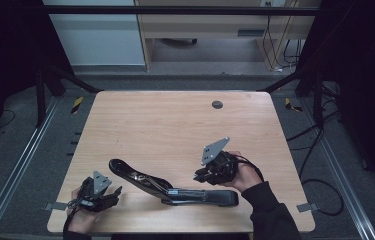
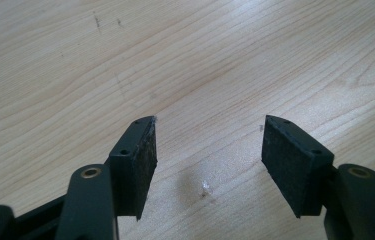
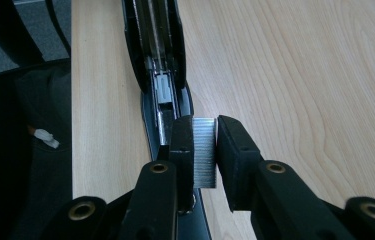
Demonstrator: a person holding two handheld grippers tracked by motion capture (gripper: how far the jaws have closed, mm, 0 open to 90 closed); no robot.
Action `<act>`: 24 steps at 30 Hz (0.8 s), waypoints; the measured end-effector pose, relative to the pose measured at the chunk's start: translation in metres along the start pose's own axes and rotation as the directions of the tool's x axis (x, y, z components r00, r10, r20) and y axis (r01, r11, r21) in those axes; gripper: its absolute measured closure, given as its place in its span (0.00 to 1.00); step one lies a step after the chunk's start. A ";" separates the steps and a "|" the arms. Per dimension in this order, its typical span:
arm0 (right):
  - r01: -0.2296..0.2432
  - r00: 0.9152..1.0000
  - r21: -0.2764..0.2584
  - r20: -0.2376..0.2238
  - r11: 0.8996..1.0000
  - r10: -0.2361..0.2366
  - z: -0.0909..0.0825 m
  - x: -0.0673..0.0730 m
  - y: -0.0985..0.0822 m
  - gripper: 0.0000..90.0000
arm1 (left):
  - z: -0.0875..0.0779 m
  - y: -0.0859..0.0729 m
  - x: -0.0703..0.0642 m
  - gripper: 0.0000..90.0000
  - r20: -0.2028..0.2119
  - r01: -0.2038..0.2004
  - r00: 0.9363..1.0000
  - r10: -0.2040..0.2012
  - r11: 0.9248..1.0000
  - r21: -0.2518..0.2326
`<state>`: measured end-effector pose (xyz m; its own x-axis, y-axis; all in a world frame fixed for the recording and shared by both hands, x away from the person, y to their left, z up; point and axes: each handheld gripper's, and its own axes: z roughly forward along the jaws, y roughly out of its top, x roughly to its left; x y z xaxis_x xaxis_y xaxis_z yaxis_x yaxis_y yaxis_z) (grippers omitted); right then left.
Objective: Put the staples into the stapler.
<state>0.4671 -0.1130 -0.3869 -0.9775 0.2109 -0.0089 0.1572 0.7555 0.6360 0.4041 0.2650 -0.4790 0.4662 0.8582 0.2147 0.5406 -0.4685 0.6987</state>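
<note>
Two grippers over a wooden table (image 1: 175, 120): right gripper (image 3: 205, 150) clamped on a silvery block of staples (image 3: 205, 152), held just above the channel of an opened black stapler (image 1: 175, 189) near the front edge. Left gripper (image 2: 207, 150) near the front left corner, jaws apart, nothing between.

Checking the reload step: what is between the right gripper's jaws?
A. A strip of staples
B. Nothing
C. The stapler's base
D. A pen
A: in the right gripper view, the right gripper is shut on a ribbed silver staple strip, held just above the opened stapler and its channel.
</note>
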 end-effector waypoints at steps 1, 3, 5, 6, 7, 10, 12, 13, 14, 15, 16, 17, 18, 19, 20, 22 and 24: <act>0.004 1.000 -0.002 -0.004 1.000 -0.004 0.002 0.001 0.001 0.86 | 0.000 0.000 0.000 0.43 0.000 -0.001 1.000 0.001 1.000 0.001; 0.010 1.000 0.004 -0.005 1.000 -0.010 0.004 0.002 0.003 0.86 | 0.000 0.000 0.000 0.43 0.000 0.000 1.000 0.000 1.000 0.000; 0.015 1.000 0.009 -0.007 1.000 -0.015 0.006 0.002 0.003 0.86 | 0.000 0.000 0.000 0.43 0.000 0.000 1.000 0.000 1.000 0.000; 0.022 1.000 0.012 -0.011 1.000 -0.022 0.010 0.002 0.005 0.86 | 0.000 0.000 0.000 0.43 0.000 -0.001 1.000 0.001 1.000 0.000; 0.020 1.000 0.013 -0.010 1.000 -0.020 0.010 0.002 0.005 0.86 | 0.000 0.000 0.000 0.43 0.001 -0.001 1.000 0.001 1.000 0.000; 0.025 0.999 0.014 -0.021 1.000 -0.025 0.014 0.003 0.006 0.86 | 0.000 0.000 0.000 0.43 0.001 -0.001 1.000 0.001 1.000 0.000; 0.030 0.999 0.020 -0.023 0.999 -0.030 0.017 0.004 0.007 0.86 | 0.000 0.000 0.000 0.43 0.001 -0.001 1.000 0.001 1.000 0.001; 0.026 0.999 0.028 -0.020 0.999 -0.026 0.017 0.005 0.007 0.86 | 0.000 0.000 0.000 0.43 0.001 -0.001 1.000 0.001 1.000 0.001; 0.032 0.999 0.028 -0.025 0.999 -0.031 0.019 0.004 0.007 0.86 | 0.000 0.000 0.000 0.43 0.000 -0.002 1.000 0.002 1.000 0.001; 0.038 0.999 0.032 -0.024 0.999 -0.037 0.019 0.004 0.007 0.86 | 0.000 0.000 0.000 0.43 0.000 -0.002 1.000 0.002 1.000 0.001; 0.034 0.999 0.033 -0.026 0.999 -0.033 0.020 0.005 0.008 0.86 | 0.000 0.000 0.000 0.43 0.000 -0.002 1.000 0.002 1.000 0.001; 0.037 0.999 0.038 -0.028 0.999 -0.036 0.021 0.005 0.008 0.86 | 0.000 0.000 0.000 0.43 0.000 -0.003 1.000 0.003 1.000 0.001; 0.042 0.999 0.038 -0.028 0.998 -0.040 0.022 0.006 0.008 0.86 | 0.000 0.000 0.000 0.43 0.001 -0.003 1.000 0.003 1.000 0.002; 0.042 0.999 0.043 -0.024 0.998 -0.041 0.023 0.006 0.008 0.86 | 0.000 0.000 0.000 0.43 0.001 -0.003 1.000 0.003 1.000 0.002; 0.041 0.999 0.044 -0.028 0.998 -0.039 0.023 0.006 0.008 0.86 | 0.000 0.000 0.000 0.43 0.001 -0.004 1.000 0.004 1.000 0.002; 0.048 0.998 0.054 -0.032 0.997 -0.047 0.025 0.006 0.008 0.86 | 0.000 0.000 0.000 0.43 0.001 -0.004 1.000 0.004 1.000 0.003; 0.042 0.999 0.058 -0.033 0.997 -0.041 0.026 0.007 0.008 0.86 | 0.000 0.000 0.000 0.43 0.001 -0.004 1.000 0.004 1.000 0.003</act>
<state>0.4658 -0.0891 -0.4017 -0.9872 0.1593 -0.0090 0.1235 0.7987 0.5890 0.4039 0.2648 -0.4789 0.4687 0.8563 0.2171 0.5406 -0.4724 0.6961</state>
